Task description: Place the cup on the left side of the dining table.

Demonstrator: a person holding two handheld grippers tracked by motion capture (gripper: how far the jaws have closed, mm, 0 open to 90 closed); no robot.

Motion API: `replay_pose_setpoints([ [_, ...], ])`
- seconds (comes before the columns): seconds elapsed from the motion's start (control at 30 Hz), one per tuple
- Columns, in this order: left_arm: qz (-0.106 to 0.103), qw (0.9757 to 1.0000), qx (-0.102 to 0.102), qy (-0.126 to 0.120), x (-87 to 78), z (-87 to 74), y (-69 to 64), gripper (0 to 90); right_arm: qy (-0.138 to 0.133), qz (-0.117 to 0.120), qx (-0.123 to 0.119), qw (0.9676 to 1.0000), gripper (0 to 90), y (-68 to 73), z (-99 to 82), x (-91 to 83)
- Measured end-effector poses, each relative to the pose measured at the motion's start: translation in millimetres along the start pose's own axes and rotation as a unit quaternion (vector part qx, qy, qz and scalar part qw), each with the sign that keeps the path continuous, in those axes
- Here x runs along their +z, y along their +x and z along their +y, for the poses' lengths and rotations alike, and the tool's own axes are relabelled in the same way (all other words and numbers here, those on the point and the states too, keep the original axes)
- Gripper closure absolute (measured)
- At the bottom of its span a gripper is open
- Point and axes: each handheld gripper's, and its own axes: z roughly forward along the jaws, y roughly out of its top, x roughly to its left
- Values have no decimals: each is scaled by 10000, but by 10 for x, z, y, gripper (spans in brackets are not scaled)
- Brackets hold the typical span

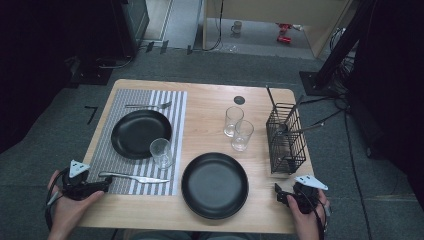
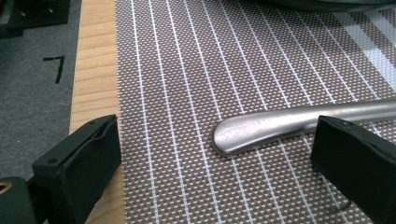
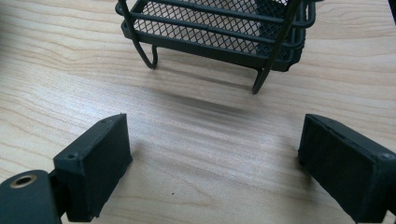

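A steel knife (image 1: 132,177) lies on the striped placemat (image 1: 107,150) in front of a black plate (image 1: 141,133). My left gripper (image 1: 105,186) sits at the table's front left corner, right at the knife's handle end. In the left gripper view the rounded handle (image 2: 280,123) rests flat on the placemat (image 2: 187,70) between the wide-apart jaws of the left gripper (image 2: 217,140), and neither pad presses on it. My right gripper (image 1: 278,192) stands open at the front right, just short of the wire cutlery basket (image 1: 286,137). Its view has bare wood between the jaws of the right gripper (image 3: 215,135), with the basket (image 3: 219,23) beyond.
A fork (image 1: 148,105) lies behind the plate and a glass (image 1: 161,152) stands at the plate's right. A second black plate (image 1: 214,185) sits at the front centre. Two glasses (image 1: 233,121) stand left of the basket, which holds several utensils. The wooden table (image 1: 210,110) ends close behind both hands.
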Motion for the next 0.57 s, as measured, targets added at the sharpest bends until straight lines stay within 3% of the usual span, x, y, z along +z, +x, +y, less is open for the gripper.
replay_pose_setpoints([
  [0.57, 74, 9999, -80, 2, 9, 10, -14, 20, 0, -5, 2, 10000, 93, 1, 1, 0],
])
